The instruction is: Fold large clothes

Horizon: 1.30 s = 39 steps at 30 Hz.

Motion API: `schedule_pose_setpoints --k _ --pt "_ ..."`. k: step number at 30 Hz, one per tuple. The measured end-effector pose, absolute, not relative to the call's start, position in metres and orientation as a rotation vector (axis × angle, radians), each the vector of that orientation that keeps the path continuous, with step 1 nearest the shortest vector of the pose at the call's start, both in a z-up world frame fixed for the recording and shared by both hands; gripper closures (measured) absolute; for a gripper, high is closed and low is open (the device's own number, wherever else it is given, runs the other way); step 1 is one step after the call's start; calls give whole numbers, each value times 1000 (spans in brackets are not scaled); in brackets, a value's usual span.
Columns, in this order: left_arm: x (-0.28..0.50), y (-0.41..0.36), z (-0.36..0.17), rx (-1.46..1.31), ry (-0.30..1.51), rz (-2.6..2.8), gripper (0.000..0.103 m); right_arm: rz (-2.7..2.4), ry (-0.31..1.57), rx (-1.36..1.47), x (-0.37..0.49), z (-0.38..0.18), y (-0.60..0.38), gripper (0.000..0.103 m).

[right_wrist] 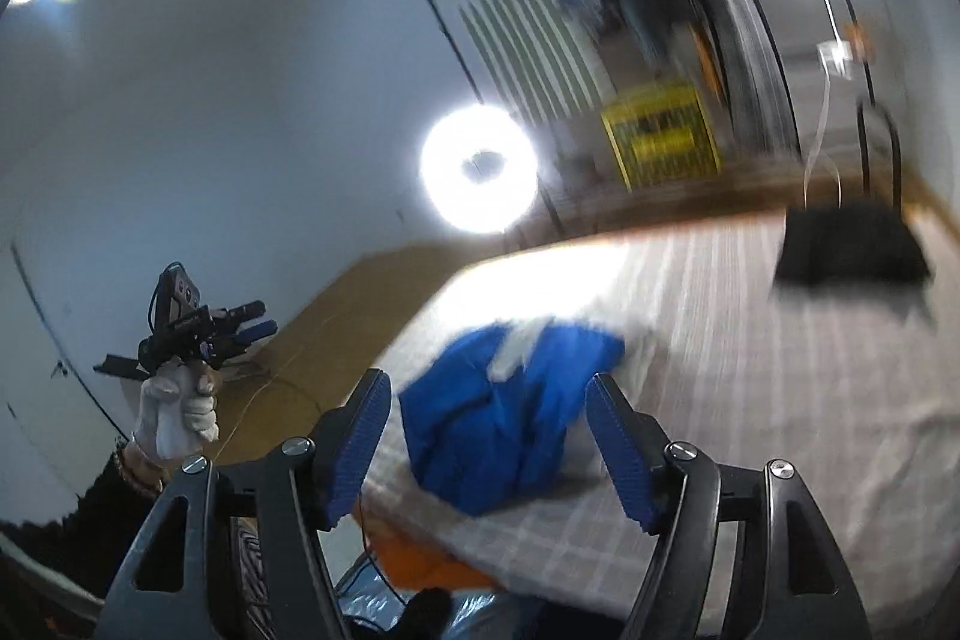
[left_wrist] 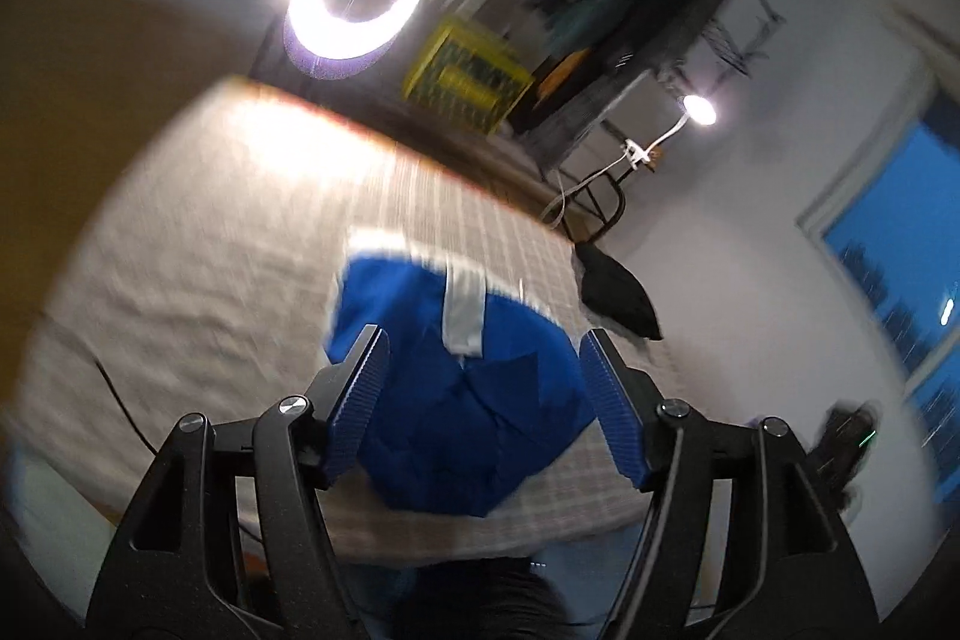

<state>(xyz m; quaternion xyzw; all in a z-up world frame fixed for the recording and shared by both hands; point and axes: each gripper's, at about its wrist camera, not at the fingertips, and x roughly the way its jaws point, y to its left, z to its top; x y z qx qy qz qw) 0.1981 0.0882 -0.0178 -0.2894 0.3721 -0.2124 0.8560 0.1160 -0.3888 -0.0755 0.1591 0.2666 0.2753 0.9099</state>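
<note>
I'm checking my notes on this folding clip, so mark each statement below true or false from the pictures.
1. The blue garment lies on the checked bed cover. True.
2. The left gripper is clamped on the garment. False: its jaws stand apart with nothing between the pads, above the cloth.
3. The right gripper is open. True.
4. The ring light is switched off. False: it glows brightly.
5. A yellow crate stands beyond the bed. True.
6. The gloved hand holding the left gripper wears a black glove. False: the glove is white.
</note>
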Motion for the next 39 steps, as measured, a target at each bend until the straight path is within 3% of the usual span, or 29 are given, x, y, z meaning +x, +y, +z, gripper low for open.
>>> schedule_pose_setpoints --k 7,14,16,17,19,20,22,23,24,28,31,36,39 --pt "256 95 -130 -814 957 -344 35 566 769 469 191 -166 -355 34" --pt "289 94 -176 -911 1031 -363 35 509 901 540 243 -229 -328 34" --pt "298 90 -187 -941 1053 -381 38 512 924 570 253 -242 -326 40" --pt "302 86 -192 -938 1071 -389 42 523 938 590 258 -248 -324 48" --pt "310 78 -198 -931 1096 -411 61 544 958 610 266 -257 -321 59" --pt "313 75 -200 -931 1101 -415 64 550 962 612 268 -260 -321 65" --pt "319 69 -202 -927 1105 -424 96 576 963 629 274 -263 -321 80" --pt "320 66 -201 -920 1105 -417 97 598 969 653 278 -264 -323 96" --pt "319 64 -197 -920 1095 -412 98 608 975 679 280 -264 -325 101" --pt "302 50 -165 -866 1026 -461 100 655 920 736 278 -237 -347 103" --pt "297 46 -171 -749 1058 -406 100 684 881 757 271 -228 -366 103" --pt "306 43 -209 -625 1154 -287 100 615 1029 696 272 -278 -349 103" --pt "303 30 -199 -511 1137 -263 98 605 1046 687 272 -290 -345 103"
